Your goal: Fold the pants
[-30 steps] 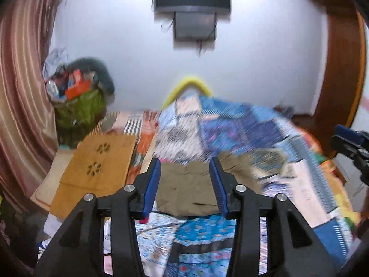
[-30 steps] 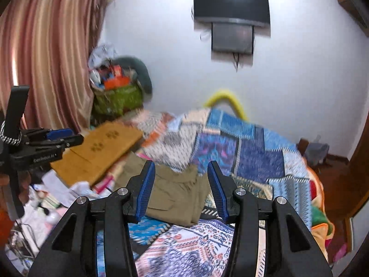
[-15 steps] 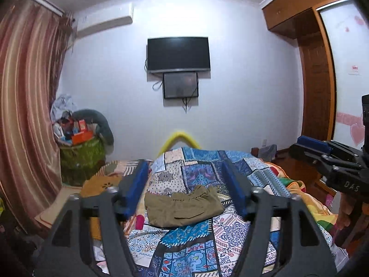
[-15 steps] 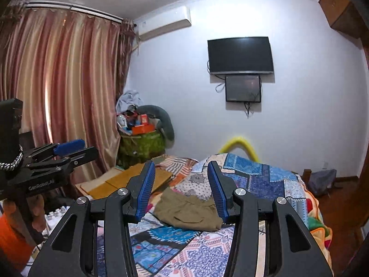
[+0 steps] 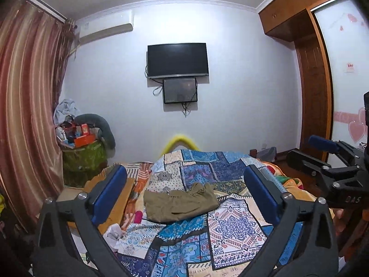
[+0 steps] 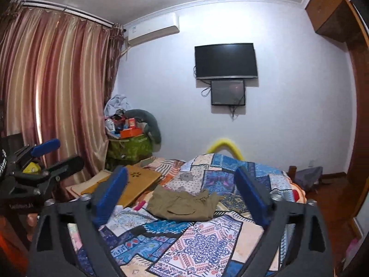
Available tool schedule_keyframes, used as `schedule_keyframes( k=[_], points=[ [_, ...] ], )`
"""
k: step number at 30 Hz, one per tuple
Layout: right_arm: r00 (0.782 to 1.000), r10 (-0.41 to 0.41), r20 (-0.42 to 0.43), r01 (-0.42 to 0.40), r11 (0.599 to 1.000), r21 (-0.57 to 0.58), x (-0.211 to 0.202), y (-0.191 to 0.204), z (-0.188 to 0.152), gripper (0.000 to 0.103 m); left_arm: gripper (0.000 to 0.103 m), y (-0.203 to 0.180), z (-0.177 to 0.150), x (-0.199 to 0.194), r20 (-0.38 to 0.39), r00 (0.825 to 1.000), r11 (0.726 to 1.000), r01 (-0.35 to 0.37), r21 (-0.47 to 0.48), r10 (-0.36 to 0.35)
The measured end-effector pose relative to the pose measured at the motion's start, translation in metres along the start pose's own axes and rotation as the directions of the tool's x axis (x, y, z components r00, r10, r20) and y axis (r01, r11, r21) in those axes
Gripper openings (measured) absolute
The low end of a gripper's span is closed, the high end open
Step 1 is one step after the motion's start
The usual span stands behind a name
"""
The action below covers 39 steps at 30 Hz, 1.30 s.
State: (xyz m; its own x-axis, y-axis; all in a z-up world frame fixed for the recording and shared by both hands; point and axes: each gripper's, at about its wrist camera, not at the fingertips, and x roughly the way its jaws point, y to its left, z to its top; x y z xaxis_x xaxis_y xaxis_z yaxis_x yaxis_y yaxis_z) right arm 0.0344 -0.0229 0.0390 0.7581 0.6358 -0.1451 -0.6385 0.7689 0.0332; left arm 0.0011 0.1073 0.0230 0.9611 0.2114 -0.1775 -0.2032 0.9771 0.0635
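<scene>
Olive pants (image 5: 180, 204) lie as a compact folded bundle mid-bed on the patchwork bedspread (image 5: 230, 228); folding appears complete. Left claw (image 5: 184, 200) and right claw (image 6: 182, 198), jaws just spread wide, hold nothing.

The pants (image 5: 180, 204) lie folded on the bed (image 5: 230, 228), at the middle of the frame in both wrist views, well apart from both grippers. The left hand-held gripper (image 5: 184, 194) fills the bottom of its own view, and the pants show between its fingers. The right hand-held gripper (image 6: 182, 194) frames them likewise. A flat board (image 6: 138, 182) lies left of the pants on the bed's edge. Behind it, at centre left, a heaped basket (image 6: 130, 147) stands against the curtain (image 6: 50, 92). The television (image 5: 177, 60) hangs on the back wall above the bed, a smaller screen (image 5: 180, 90) just below it. The wardrobe (image 5: 313, 87) stands at the right edge.
</scene>
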Motion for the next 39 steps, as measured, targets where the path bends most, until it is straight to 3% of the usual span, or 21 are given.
schedule_keyframes(
  k=[1,39],
  points=[
    [1.0,-0.006,0.003,0.006,1.0,0.0,-0.001,0.0,0.0,0.102,0.103,0.001,-0.002,0.0,-0.003,1.0,1.0,0.0,0.0,0.0],
    [0.997,-0.03,-0.064,0.032,0.999,0.023,-0.009,-0.005,-0.014,0.102,0.103,0.006,-0.01,0.008,-0.018,1.0,0.998,0.007,-0.069,-0.008]
  ],
)
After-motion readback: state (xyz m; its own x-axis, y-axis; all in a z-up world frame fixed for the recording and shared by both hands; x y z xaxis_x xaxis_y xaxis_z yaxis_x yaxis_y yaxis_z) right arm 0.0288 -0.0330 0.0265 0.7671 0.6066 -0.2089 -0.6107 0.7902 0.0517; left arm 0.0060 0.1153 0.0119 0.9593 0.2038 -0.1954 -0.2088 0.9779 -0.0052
